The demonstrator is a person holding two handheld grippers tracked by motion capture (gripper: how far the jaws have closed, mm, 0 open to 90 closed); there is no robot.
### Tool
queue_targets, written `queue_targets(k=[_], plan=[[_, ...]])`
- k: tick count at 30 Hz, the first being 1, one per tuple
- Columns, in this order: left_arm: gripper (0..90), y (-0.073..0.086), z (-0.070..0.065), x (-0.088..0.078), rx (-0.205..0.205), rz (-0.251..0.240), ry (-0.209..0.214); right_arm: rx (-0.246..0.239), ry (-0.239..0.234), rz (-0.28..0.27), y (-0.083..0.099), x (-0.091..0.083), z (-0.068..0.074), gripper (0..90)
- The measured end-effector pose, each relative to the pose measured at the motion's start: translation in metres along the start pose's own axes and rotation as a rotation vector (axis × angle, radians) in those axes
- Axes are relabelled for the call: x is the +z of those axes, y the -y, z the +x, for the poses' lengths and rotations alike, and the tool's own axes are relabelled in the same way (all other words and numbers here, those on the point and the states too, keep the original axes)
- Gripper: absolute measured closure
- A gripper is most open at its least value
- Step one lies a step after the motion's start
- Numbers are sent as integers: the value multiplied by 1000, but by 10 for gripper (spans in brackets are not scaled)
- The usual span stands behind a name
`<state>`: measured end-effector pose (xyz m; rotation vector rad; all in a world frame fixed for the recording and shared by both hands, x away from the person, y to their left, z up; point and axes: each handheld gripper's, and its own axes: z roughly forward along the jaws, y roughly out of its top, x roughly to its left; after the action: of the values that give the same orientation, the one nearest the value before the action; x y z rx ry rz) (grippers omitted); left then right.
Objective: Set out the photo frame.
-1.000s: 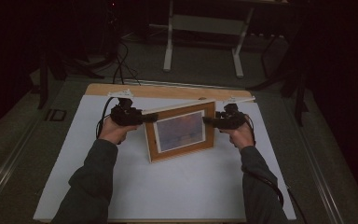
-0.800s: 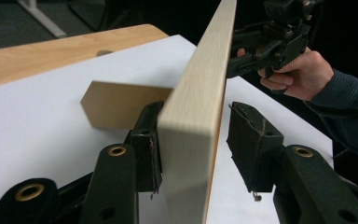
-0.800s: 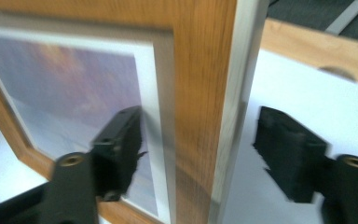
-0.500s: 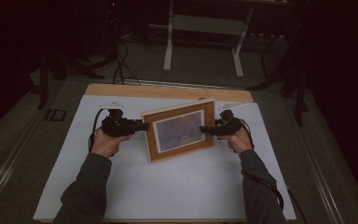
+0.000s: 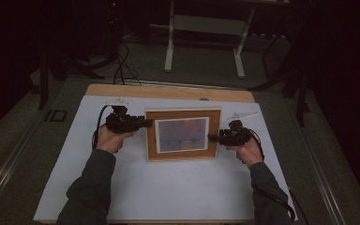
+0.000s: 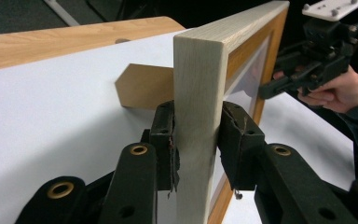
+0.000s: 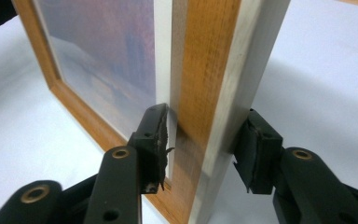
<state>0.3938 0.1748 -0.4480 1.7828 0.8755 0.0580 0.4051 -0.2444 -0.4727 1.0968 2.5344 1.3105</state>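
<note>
The wooden picture frame (image 5: 183,134) is being held upright on the white sheet (image 5: 168,192) in the middle of the table. Its left edge is being pinched by the left gripper (image 6: 196,149), and its right edge is being gripped by the right gripper (image 7: 205,149), whose jaws have just been closing on it.

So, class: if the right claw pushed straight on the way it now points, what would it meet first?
The picture frame. Its right edge already stands between the right claw jaws, which have just been closing; the far pad may not touch yet. Beyond the frame, the left claw grips the opposite edge.
</note>
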Motion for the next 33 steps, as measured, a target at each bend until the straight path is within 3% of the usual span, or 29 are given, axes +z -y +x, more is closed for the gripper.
queue_targets(k=[16,18,22,29,33], plan=[[671,1,-3,0,-36,0,6,32,-2,-5,5,-4,5,598],[667,0,-1,0,-59,2,18,44,-8,-14,7,-4,4,595],[567,2,1,-4,-85,-12,28,46,0,-3,9,-4,5,497],[486,12,-7,-23,-67,-30,-54,62,34,-13,12,-9,6,388],[479,28,-18,-40,-37,-13,-187,65,70,-30,14,-18,12,348]])
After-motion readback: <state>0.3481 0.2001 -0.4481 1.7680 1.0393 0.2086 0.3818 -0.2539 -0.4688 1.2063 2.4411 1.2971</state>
